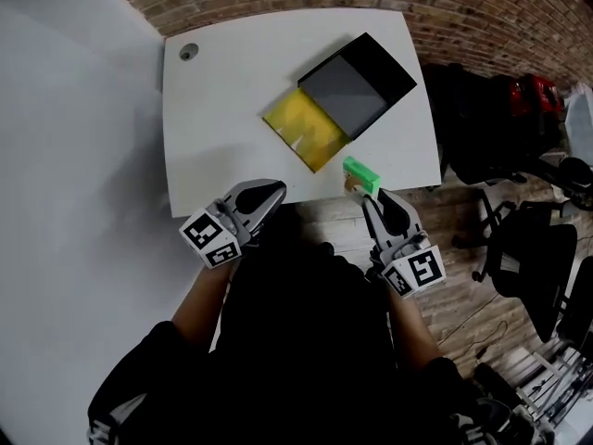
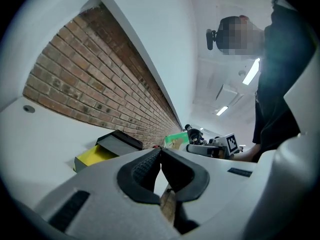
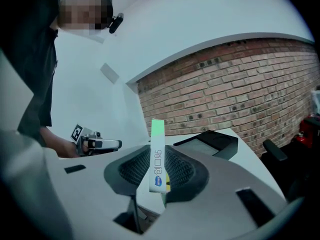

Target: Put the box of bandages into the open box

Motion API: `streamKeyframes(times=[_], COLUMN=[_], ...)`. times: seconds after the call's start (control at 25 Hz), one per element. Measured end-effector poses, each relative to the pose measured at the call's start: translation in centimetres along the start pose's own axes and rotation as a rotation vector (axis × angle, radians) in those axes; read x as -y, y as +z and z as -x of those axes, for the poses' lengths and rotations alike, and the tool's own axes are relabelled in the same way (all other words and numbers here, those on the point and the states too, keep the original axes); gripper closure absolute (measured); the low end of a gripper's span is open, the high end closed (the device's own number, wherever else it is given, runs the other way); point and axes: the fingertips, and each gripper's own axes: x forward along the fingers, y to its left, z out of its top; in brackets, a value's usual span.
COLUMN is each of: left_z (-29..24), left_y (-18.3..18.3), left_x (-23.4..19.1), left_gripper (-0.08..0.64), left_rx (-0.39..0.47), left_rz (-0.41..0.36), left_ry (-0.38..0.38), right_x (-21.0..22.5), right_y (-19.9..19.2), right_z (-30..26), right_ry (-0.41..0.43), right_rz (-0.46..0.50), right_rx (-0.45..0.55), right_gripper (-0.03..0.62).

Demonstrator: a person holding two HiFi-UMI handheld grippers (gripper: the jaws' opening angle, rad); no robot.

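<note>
The open box (image 1: pixel 315 130) lies mid-table, its yellow inside facing up and its black lid (image 1: pixel 357 86) folded back toward the brick wall. My right gripper (image 1: pixel 364 196) is shut on the green box of bandages (image 1: pixel 361 173) just above the table's near edge, short of the open box. In the right gripper view the bandage box (image 3: pixel 157 156) stands edge-on between the pads (image 3: pixel 181 170), with the open box (image 3: pixel 212 143) beyond. My left gripper (image 1: pixel 275 192) hovers at the near edge, shut with nothing in it; its tips (image 2: pixel 160 152) meet.
The white table (image 1: pixel 222 109) has a round cable hole (image 1: pixel 188 52) at its far left corner. A white wall runs along the left, a brick wall at the back. Black office chairs (image 1: pixel 528 248) and dark bags (image 1: pixel 482 109) stand on the wooden floor to the right.
</note>
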Motion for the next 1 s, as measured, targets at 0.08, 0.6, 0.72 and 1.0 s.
streamKeyframes(times=[0.08, 0.6, 0.72, 1.0], left_z=[-0.1, 0.4, 0.0, -1.3], left_y=[0.6, 0.6, 0.1, -1.1], left_x=[-1.6, -9.5, -9.9, -10.9], left_gripper=[0.543, 0.543, 0.543, 0.543], left_rx=[0.005, -0.004, -0.002, 0.006], left_rz=[0.019, 0.098, 0.116, 0.145], left_ry=[-0.013, -0.089, -0.09, -0.046], right_x=[0.1, 0.6, 1.6, 3.3], right_y=[0.1, -0.4, -0.8, -1.8], right_z=[-1.9, -10.5, -11.0, -13.5], right_ry=[-0.004, -0.053, -0.057, 0.009], right_rz=[-0.005, -0.012, -0.015, -0.015], right_rx=[-0.019, -0.094, -0.112, -0.154], right_gripper=[0.503, 0.503, 0.503, 0.503])
